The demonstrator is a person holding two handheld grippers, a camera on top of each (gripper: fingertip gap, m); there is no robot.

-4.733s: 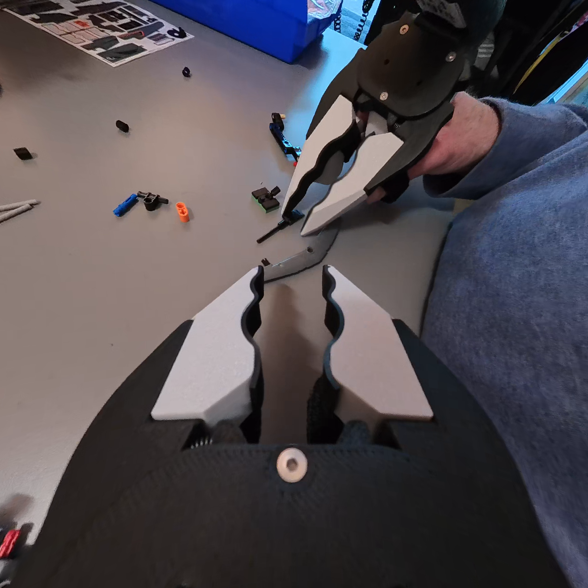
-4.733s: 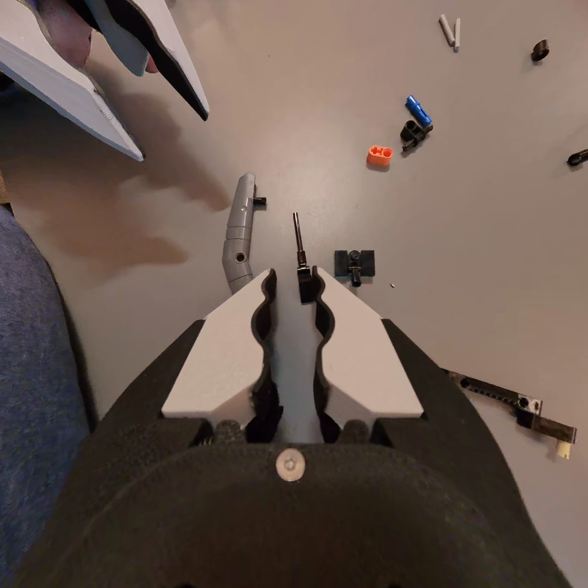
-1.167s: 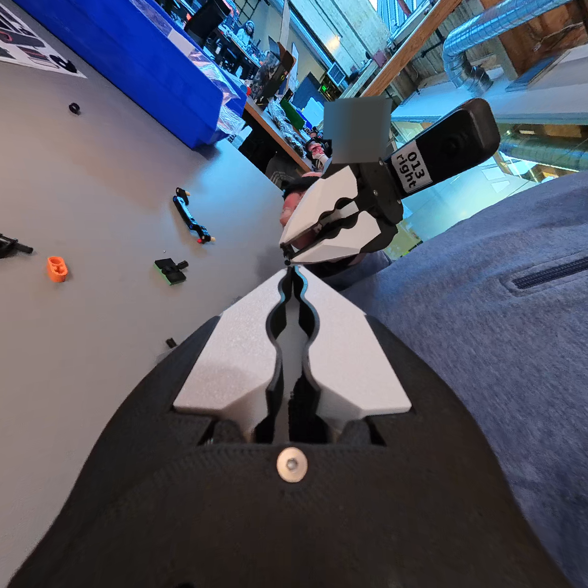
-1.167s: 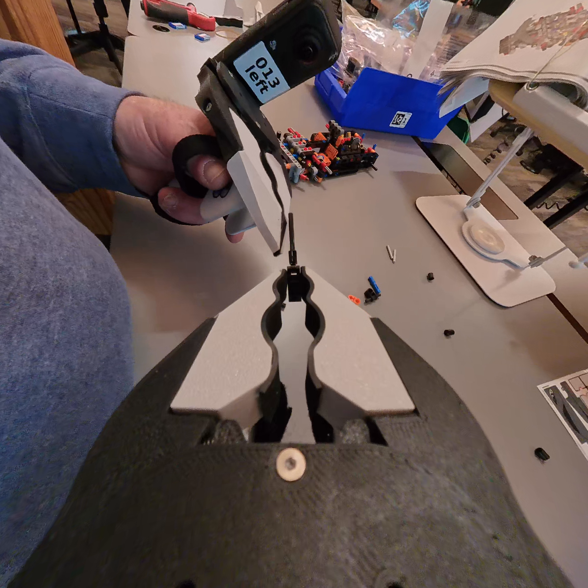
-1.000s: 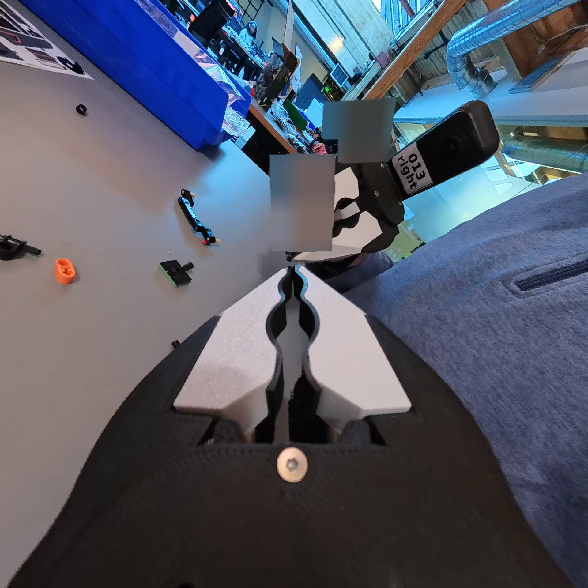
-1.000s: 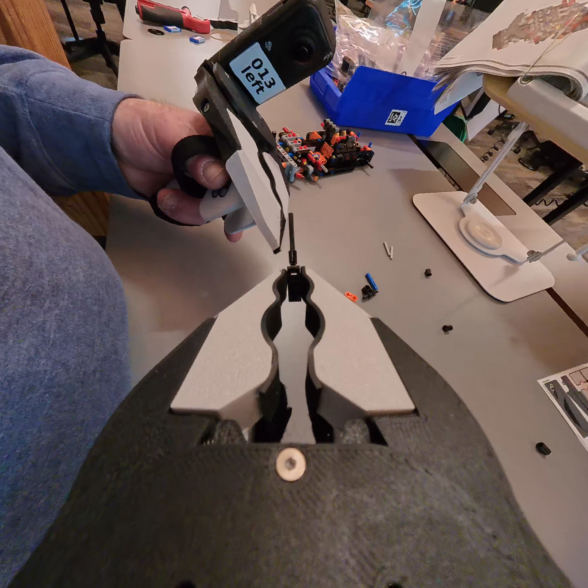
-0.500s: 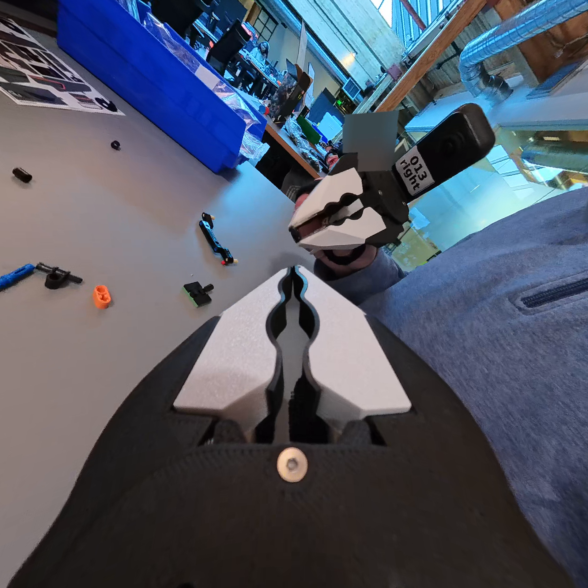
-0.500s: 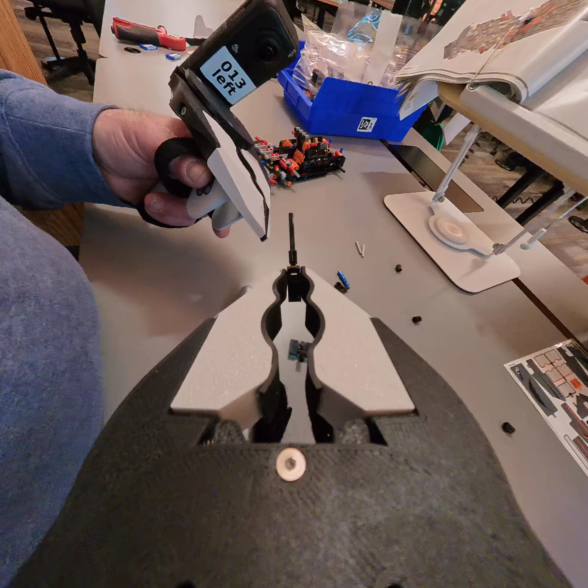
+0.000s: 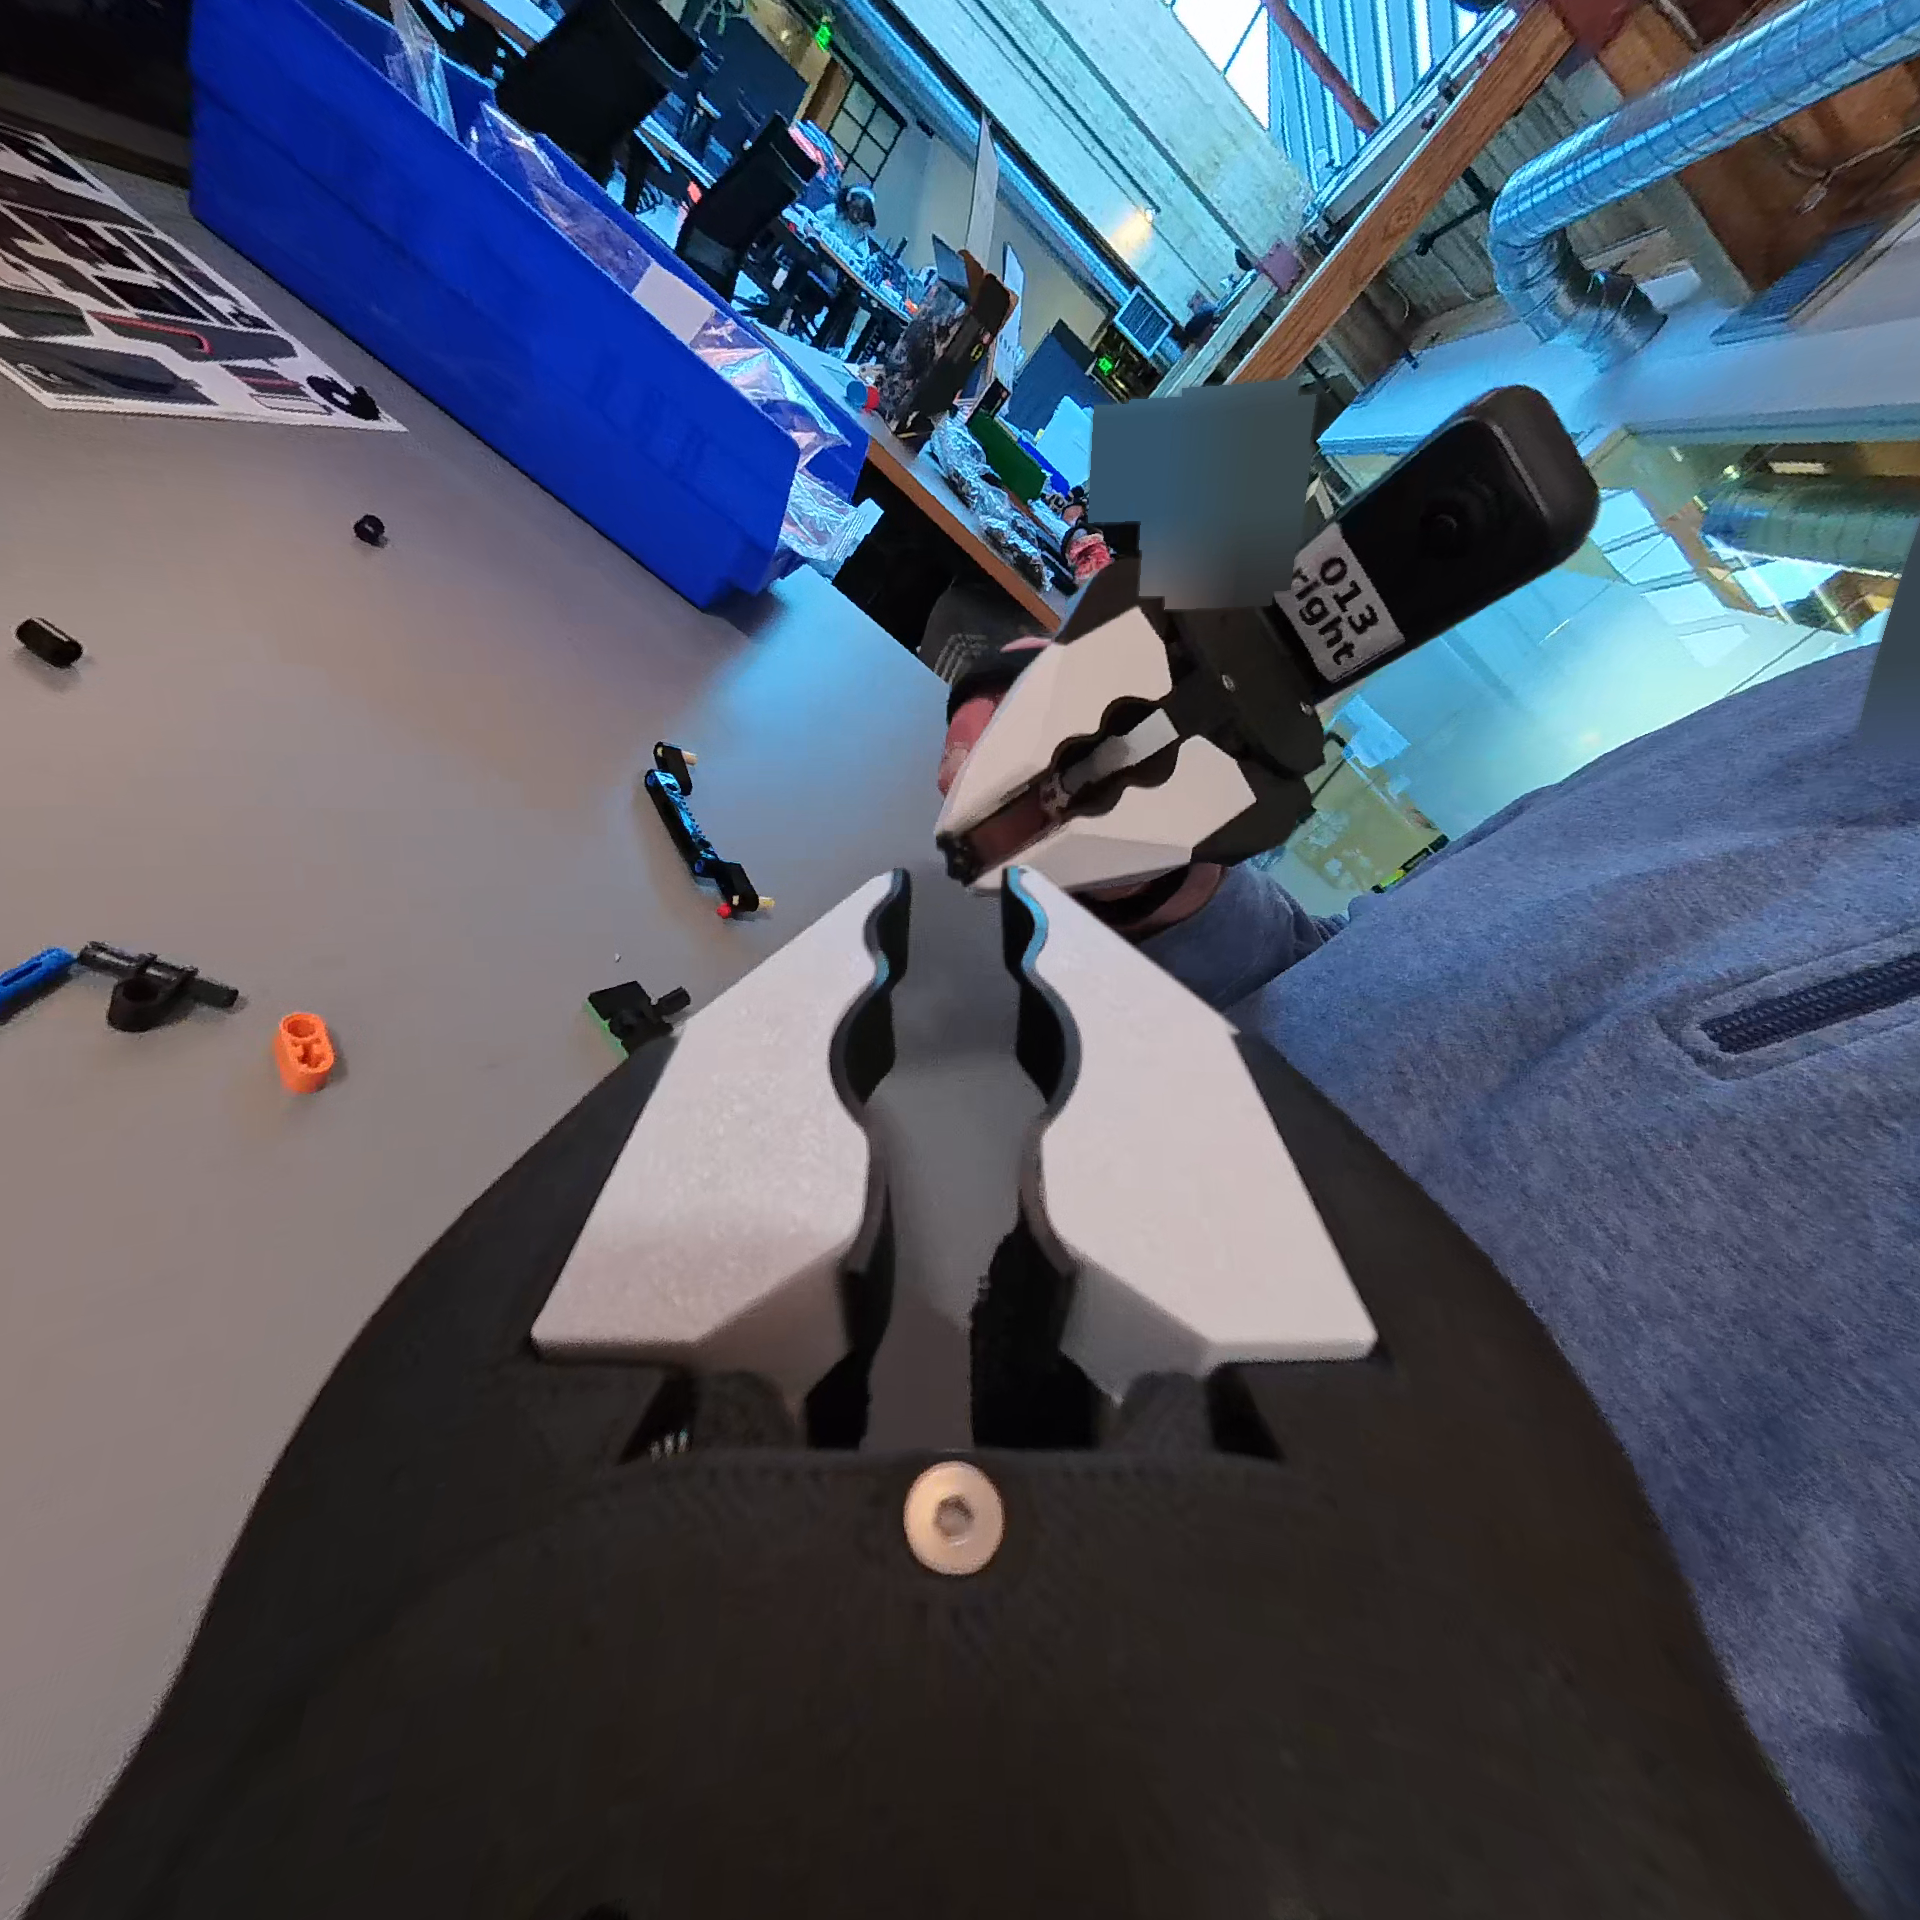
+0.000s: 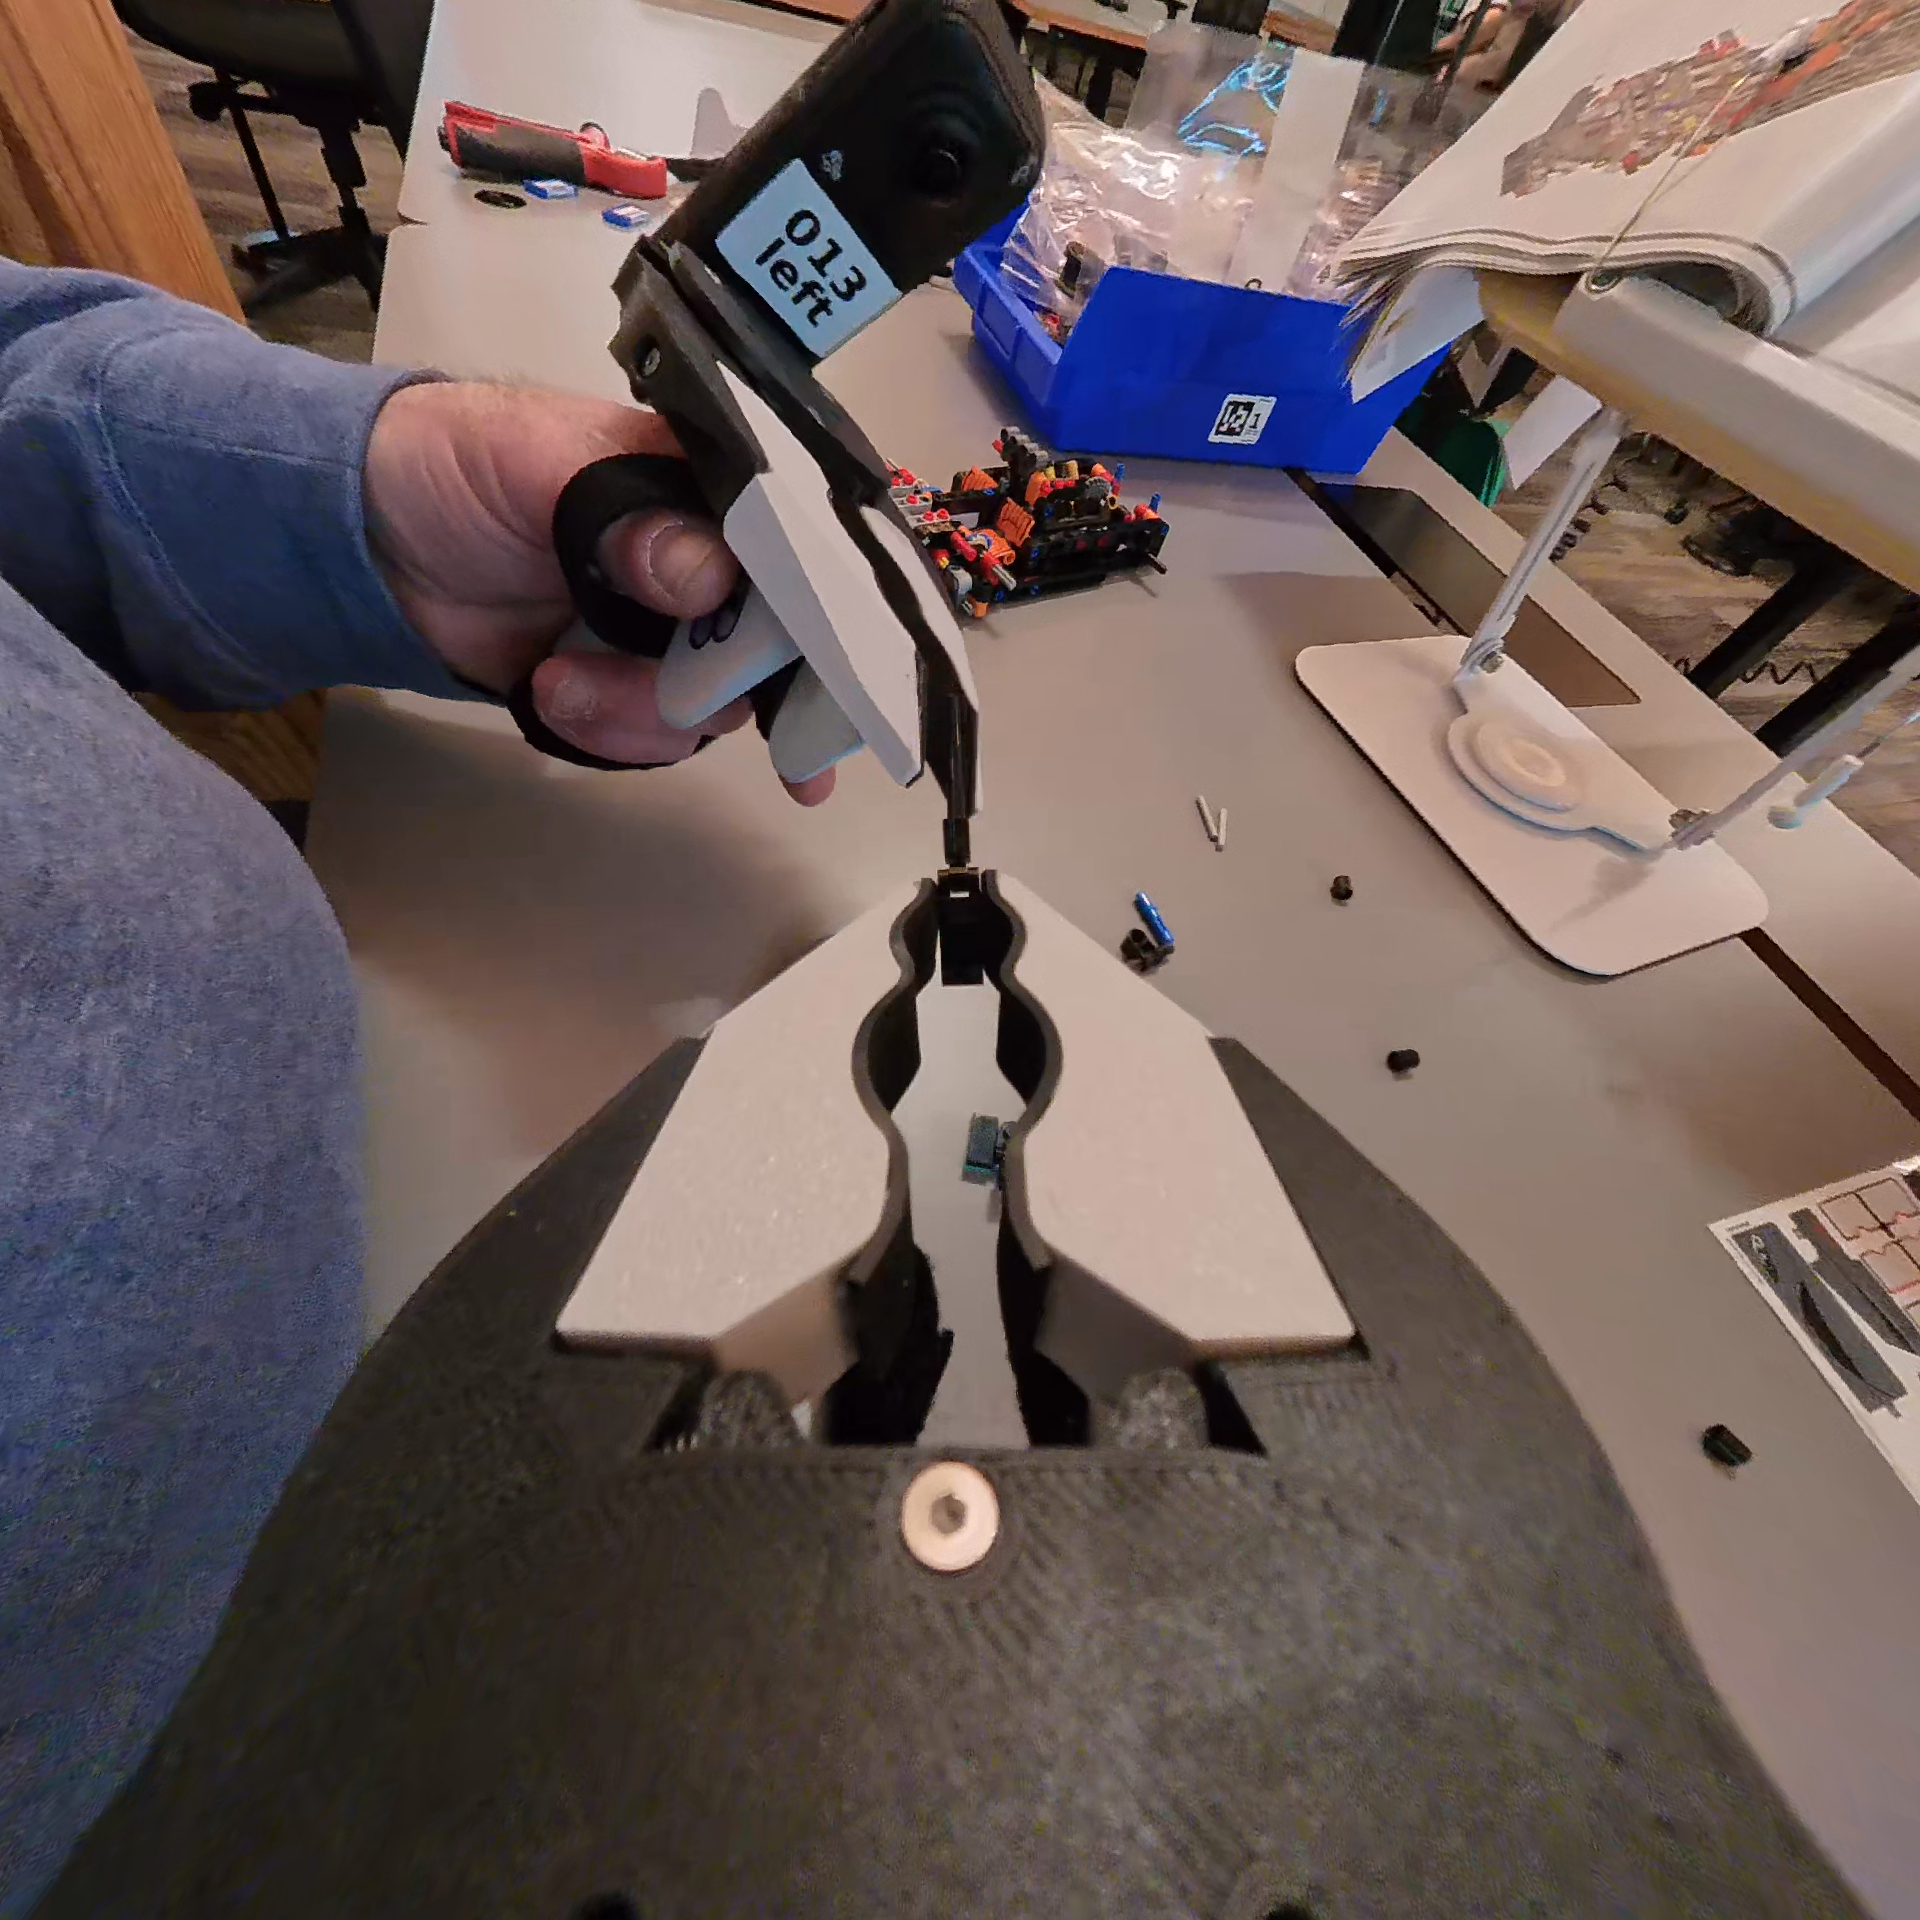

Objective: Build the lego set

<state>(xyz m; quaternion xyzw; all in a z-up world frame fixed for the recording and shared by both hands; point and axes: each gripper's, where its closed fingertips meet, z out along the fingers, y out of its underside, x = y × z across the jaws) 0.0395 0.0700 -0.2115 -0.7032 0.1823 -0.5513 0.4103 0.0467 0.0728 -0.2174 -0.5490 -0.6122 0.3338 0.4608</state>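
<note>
My right gripper [image 10: 958, 891] is shut on a black connector [image 10: 958, 935] with a thin black axle [image 10: 954, 831] sticking out forward. I hold it in the air above the grey table [image 10: 1247, 1039]. My left gripper [image 9: 954, 896] is open, with a clear gap between its fingertips. In the right wrist view the left gripper [image 10: 948, 753] points down and its tips stand on either side of the axle's far end. In the left wrist view the right gripper [image 9: 961, 860] sits just past my left fingertips. The partly built model [image 10: 1039, 520] lies farther back on the table.
A blue bin [image 9: 499, 301] and a sticker sheet [image 9: 125, 312] are at the table's far side. Loose parts lie about: an orange piece [image 9: 304, 1051], a black beam [image 9: 696, 831], a black and green piece [image 9: 629, 1013], a blue pin [image 10: 1151, 912]. A white stand base [image 10: 1558, 831] is at the right.
Both grippers rose from the table, the right one carrying the axle piece. The left gripper, shut half a second ago, has opened and closed in on the axle's far end.
</note>
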